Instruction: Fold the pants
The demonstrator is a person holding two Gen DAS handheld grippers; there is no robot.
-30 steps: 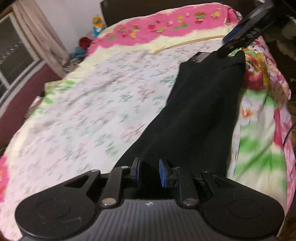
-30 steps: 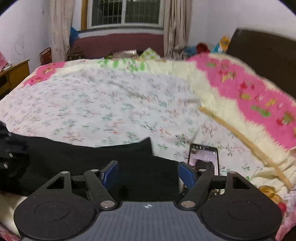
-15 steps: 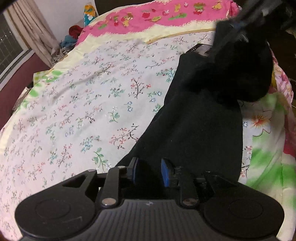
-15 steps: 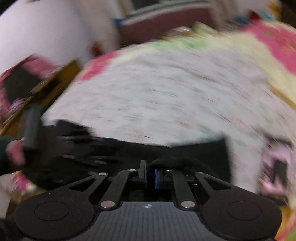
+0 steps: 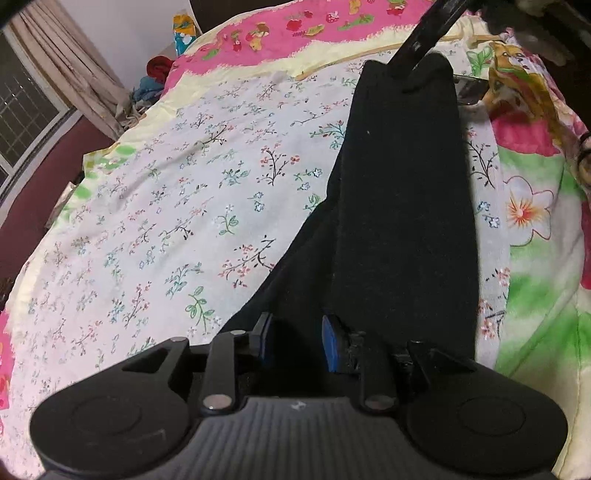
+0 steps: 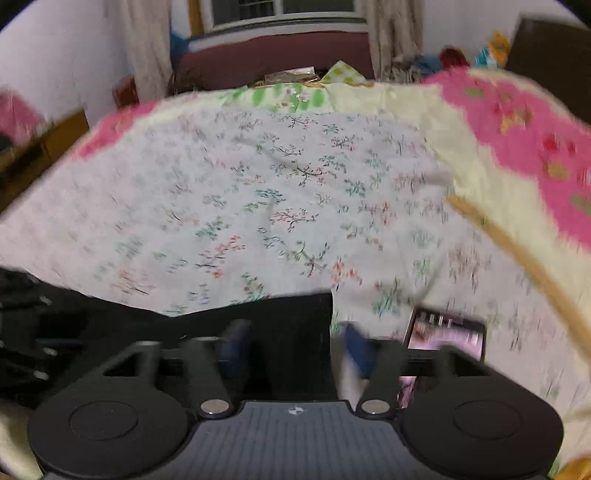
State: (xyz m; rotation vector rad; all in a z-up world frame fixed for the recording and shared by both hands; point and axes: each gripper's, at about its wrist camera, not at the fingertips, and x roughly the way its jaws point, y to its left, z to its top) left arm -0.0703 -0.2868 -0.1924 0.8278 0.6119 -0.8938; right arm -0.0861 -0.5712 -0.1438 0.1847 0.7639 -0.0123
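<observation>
Pants (image 5: 402,192) on bedsheet (image 5: 184,206) — phone (image 6: 447,334) beside

Bedroom, dim warm indoor light. Bed (image 6: 295,192) fills most of both views, covered by a white sheet (image 5: 192,206) with small flower sprigs, edged by a pink and pale yellow blanket (image 6: 517,147). Far side: window (image 6: 280,11) with bars, beige curtains (image 6: 147,55) at each side, maroon wall band (image 6: 273,55) beneath. White walls (image 6: 74,55). Dark headboard (image 6: 550,48) at right. Wooden furniture (image 6: 48,140) at left, blurred. Heaped clothes (image 5: 155,74) in the corner.
</observation>
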